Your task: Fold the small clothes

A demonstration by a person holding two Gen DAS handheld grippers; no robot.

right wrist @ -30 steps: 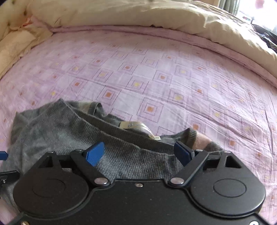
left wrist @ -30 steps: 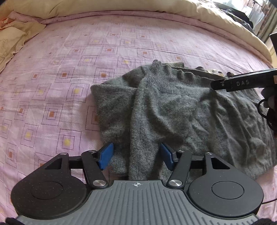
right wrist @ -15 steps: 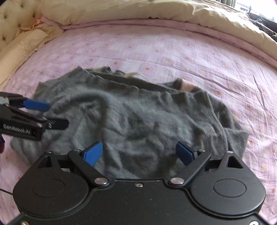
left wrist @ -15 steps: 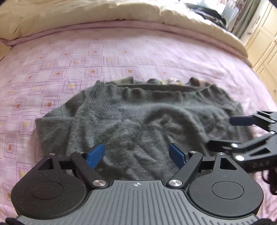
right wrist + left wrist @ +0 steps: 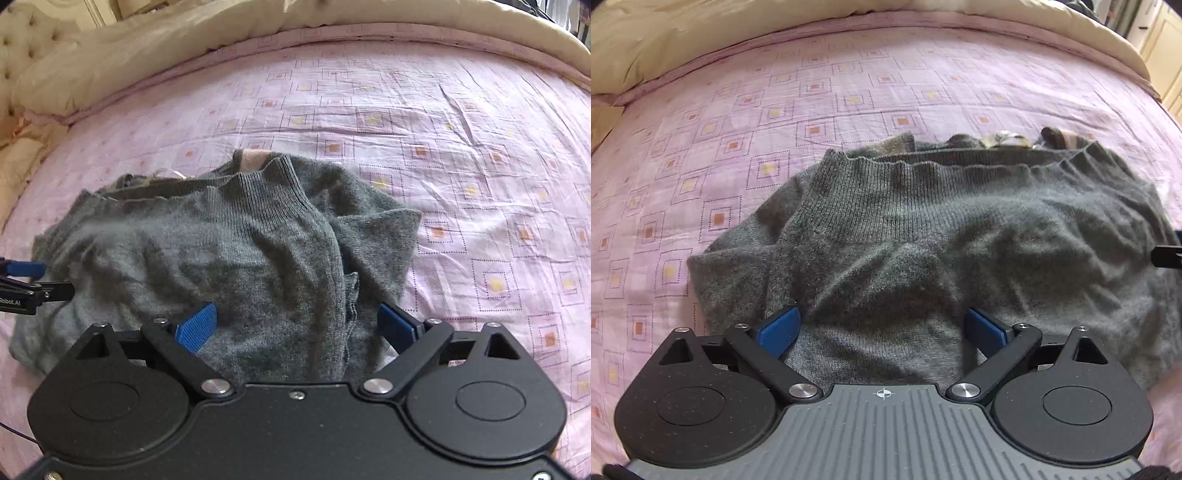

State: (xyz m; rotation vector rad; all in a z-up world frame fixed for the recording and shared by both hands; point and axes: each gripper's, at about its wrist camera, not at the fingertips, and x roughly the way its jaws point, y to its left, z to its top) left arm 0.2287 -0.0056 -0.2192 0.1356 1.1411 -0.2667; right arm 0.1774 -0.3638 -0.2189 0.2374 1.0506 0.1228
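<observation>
- A grey knitted sweater (image 5: 923,236) is seen lying rumpled on a pink bedsheet (image 5: 775,92) printed with small squares.
- The left gripper (image 5: 882,328) is held low over the near edge of the sweater, with its 2 blue pads (image 5: 777,328) spread wide; knit lies between them, but nothing is gripped.
- The right gripper (image 5: 299,325) is likewise held wide open over the sweater's near edge, with grey fabric lying between its 2 blue pads (image 5: 195,325); nothing is clamped.
- Ahead of the left gripper, the ribbed band (image 5: 923,173) of the sweater is seen running across the far side of the garment.
- In the right wrist view, a folded flap (image 5: 376,243) of the sweater is seen ahead and to the right of the right gripper.
- The tip of the left gripper is seen at the far left edge of the right wrist view, just beside the sweater's side.
- A cream quilt (image 5: 147,55) is bunched beyond the far edge of the sheet.
</observation>
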